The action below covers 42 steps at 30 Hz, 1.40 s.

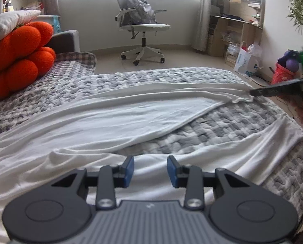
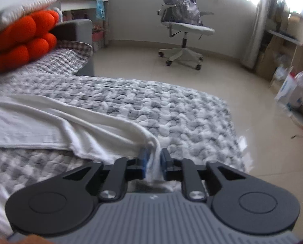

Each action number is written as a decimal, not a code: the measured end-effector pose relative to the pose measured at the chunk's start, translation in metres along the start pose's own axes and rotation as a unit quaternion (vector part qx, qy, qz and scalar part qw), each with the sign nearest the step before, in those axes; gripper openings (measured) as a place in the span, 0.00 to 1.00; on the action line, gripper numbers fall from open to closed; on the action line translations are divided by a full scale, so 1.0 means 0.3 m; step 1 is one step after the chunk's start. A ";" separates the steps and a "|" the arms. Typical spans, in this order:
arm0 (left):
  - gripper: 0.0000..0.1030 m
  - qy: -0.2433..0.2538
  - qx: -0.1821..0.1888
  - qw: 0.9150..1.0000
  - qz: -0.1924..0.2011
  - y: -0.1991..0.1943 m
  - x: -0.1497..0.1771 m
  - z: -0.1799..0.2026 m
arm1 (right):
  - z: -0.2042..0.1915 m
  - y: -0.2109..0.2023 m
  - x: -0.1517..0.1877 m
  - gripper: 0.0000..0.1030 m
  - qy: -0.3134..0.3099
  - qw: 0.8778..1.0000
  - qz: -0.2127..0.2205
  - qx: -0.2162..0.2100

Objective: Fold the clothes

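Note:
A white garment (image 1: 102, 120) lies spread over the grey-and-white quilted cover (image 1: 222, 122), with one part folded over in a long diagonal flap. My left gripper (image 1: 150, 169) hovers over the garment's near portion, open, with nothing between its blue pads (image 1: 129, 169). My right gripper (image 2: 154, 159) is at the flap's far right corner, which bunches up between its blue pads (image 2: 144, 158). Its jaws stand a little apart, and the cloth sits loosely in the gap. In the left wrist view, the right gripper's dark finger (image 1: 273, 90) reaches that corner from the right.
Orange round cushions (image 1: 19, 57) and a white pillow (image 1: 9, 22) are stacked at the bed's left. Beyond the bed's far edge are bare floor and an office chair (image 1: 141, 26) holding a bag. Shelves (image 1: 236, 30), bags and a red basket (image 1: 281, 75) crowd the right wall.

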<state>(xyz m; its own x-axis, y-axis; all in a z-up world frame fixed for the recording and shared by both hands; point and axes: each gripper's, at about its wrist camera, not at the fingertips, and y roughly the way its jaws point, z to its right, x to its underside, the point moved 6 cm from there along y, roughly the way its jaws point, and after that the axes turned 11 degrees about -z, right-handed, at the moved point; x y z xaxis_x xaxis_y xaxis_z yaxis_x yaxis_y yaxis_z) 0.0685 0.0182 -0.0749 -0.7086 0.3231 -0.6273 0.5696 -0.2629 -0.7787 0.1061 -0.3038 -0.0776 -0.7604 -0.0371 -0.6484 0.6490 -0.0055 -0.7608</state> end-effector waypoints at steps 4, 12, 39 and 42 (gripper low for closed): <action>0.35 -0.008 -0.007 1.000 0.001 -0.008 -0.004 -0.032 | 0.023 -0.053 0.033 0.38 0.002 0.999 0.000 -0.032; 0.35 0.005 0.001 1.000 -0.004 0.025 -0.013 -0.024 | 0.101 -0.154 0.095 0.38 -0.003 0.997 -0.011 -0.075; 0.00 0.075 0.006 0.997 0.006 0.053 0.005 0.104 | 0.061 -0.173 0.259 0.05 -0.027 0.999 0.003 -0.035; 0.00 0.064 0.008 0.998 0.024 0.039 0.009 0.101 | 0.059 -0.184 0.270 0.02 -0.026 0.999 0.017 -0.014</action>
<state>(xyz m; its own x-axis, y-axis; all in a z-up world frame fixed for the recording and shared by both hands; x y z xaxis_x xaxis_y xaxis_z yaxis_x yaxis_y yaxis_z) 0.0604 -0.0115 -0.0856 -0.6210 0.4239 -0.6593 0.5935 -0.2952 -0.7488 0.0092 -0.3241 -0.0876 -0.7349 -0.0885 -0.6724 0.6731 0.0254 -0.7391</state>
